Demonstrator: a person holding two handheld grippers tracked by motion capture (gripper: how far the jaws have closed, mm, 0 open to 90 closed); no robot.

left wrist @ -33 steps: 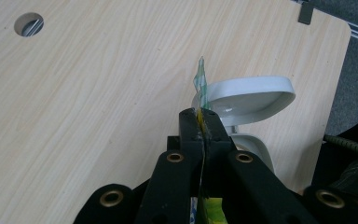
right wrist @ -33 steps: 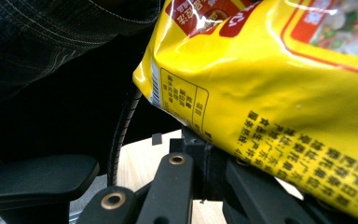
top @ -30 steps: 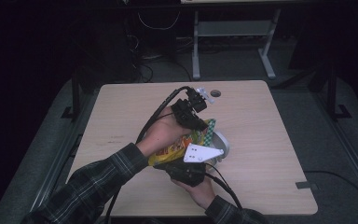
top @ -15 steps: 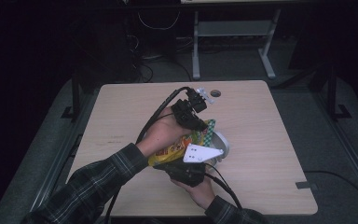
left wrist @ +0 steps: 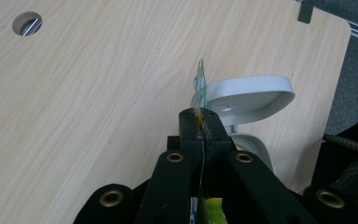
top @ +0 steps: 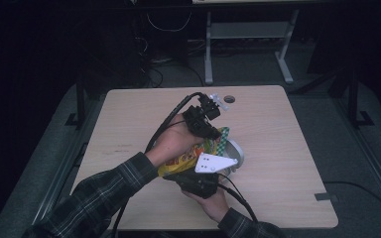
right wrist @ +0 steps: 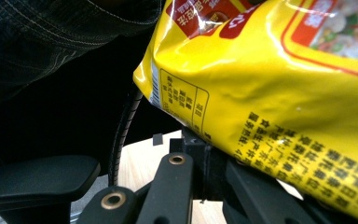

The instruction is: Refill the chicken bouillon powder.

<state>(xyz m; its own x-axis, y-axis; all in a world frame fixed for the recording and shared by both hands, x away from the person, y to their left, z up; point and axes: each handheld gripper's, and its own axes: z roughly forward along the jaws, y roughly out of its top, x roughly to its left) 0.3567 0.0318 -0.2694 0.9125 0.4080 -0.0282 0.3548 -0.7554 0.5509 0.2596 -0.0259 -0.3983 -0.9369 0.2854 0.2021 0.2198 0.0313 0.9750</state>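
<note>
Jaws of the left gripper pressed tight together on the thin sealed edge of a yellow snack bag; a green-checked strip of that edge stands up past the tips. Right gripper jaws likewise clamped, on the bag's other edge, yellow printed film bulging above them. Left hand reaches in from the near left, gripper angled down toward the right. Right hand comes up from the near edge, its grey plate on top. Bag held between them, above the table, near the middle. Pale wood top, round cable hole at far side; dark room, grey floor. White bowl just right of the bag; contents not visible.
</note>
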